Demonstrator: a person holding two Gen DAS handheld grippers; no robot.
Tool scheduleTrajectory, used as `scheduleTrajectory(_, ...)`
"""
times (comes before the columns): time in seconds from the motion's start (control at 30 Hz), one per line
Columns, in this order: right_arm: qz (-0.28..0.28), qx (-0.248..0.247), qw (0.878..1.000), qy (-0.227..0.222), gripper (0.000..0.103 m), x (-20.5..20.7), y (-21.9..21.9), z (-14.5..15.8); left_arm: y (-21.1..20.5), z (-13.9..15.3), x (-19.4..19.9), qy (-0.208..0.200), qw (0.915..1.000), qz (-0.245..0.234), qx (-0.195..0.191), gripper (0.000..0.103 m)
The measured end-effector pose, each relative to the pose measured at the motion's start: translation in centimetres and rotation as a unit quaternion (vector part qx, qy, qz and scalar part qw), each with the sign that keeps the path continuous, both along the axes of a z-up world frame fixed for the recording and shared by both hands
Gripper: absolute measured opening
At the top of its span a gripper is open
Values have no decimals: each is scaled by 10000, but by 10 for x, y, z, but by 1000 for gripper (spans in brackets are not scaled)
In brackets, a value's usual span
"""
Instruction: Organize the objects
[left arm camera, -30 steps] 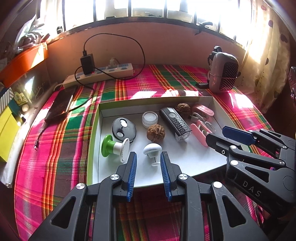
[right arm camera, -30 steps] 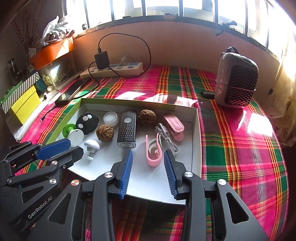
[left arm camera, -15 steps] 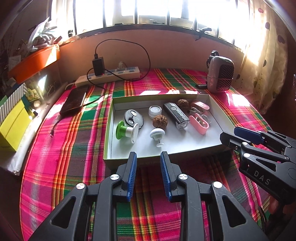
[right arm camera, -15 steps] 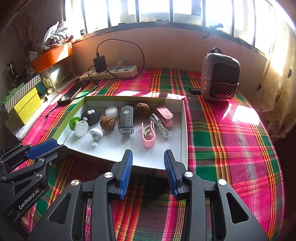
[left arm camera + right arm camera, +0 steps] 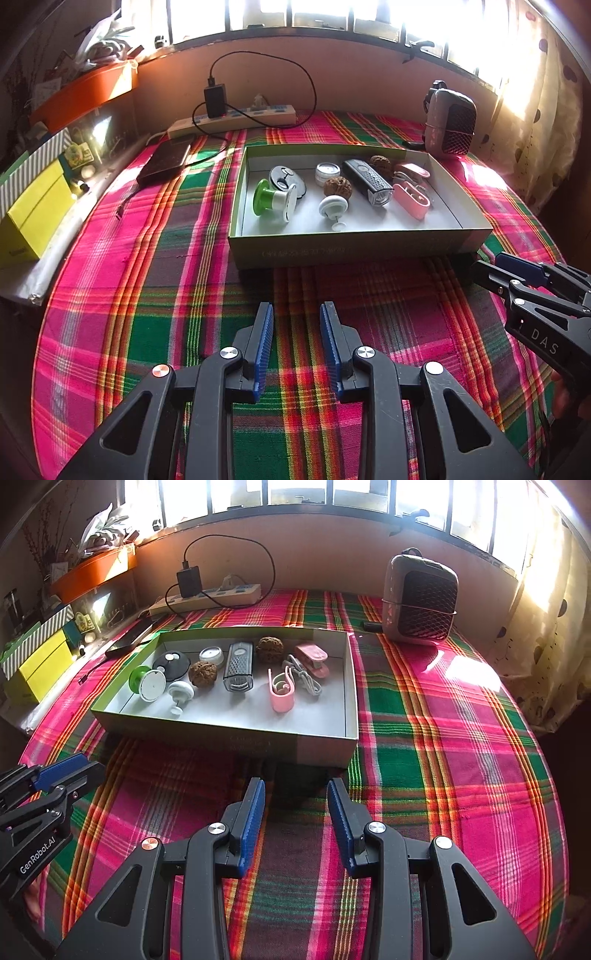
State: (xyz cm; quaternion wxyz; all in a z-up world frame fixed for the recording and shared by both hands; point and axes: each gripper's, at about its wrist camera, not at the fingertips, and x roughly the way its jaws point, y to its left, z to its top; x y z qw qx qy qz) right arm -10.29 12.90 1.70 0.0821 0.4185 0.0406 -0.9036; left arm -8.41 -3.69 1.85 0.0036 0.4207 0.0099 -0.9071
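Note:
A shallow cardboard box point(image 5: 351, 245) sits on the plaid cloth. It holds a green-and-white spool point(image 5: 275, 199), a black round remote point(image 5: 286, 177), a white mushroom knob point(image 5: 333, 206), a small white jar point(image 5: 327, 170), two walnuts point(image 5: 337, 186), a black bike light point(image 5: 367, 181), a pink clip point(image 5: 412, 195) and a pink case point(image 5: 312, 657). My left gripper point(image 5: 296, 308) hangs open and empty over the cloth, short of the box's front wall point(image 5: 221, 734). My right gripper point(image 5: 295, 782) is also open and empty near the box's front right corner.
A small heater point(image 5: 419, 598) stands at the back right. A power strip point(image 5: 236, 120) with a black charger and a dark phone point(image 5: 164, 160) lie at the back left. A yellow box point(image 5: 35, 206) lines the left edge. Plaid cloth stretches right of the box.
Both grippers have drawn back from over the box to the cloth in front of it. Their jaws kept the same gap and picked up nothing. The box's contents stayed put.

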Motion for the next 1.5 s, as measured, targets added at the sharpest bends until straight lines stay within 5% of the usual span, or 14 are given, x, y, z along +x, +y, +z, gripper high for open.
scheduleTrajectory(0.37, -282, 120, 9992, -245, 37, 7, 11, -17, -4, -12, 7, -132, 9998, 120, -34, 25)
scheduleTrajectory(0.47, -318, 123, 9991, -262, 56, 8, 12, -18, -4, -15, 7, -193, 9997, 123, -22, 25)
scheduleTrajectory(0.87, -363, 52, 9991, -221, 65, 8, 16, -21, 1, -15, 4, -71, 9997, 221, -92, 27)
scheduleTrajectory(1.5, -459, 64, 9987, -218, 66, 8, 14, -21, 2, -15, 2, -71, 9995, 313, -76, 28)
